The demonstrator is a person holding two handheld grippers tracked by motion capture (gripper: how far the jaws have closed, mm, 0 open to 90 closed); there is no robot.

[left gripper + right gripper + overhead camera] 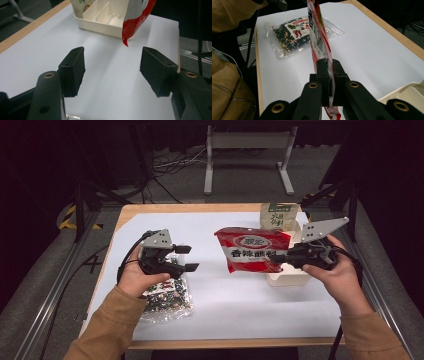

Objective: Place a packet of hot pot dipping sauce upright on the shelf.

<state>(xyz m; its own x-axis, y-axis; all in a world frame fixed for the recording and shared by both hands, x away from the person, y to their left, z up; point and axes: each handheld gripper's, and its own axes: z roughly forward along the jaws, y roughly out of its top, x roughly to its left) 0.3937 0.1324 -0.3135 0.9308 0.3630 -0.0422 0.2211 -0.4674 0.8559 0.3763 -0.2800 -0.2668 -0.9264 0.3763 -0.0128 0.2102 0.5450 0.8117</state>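
Your right gripper [278, 258] has its jaws clenched on the red packet [251, 249], lifted beside the tray [292, 278], while the left gripper [189, 258] hangs released; next, lower it into the tray.

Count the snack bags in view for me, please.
3. The red bag hangs from the right hand-held gripper, the clear mixed-snack bag lies near the left hand, and a pale bag stands in the white tray. More may be hidden.
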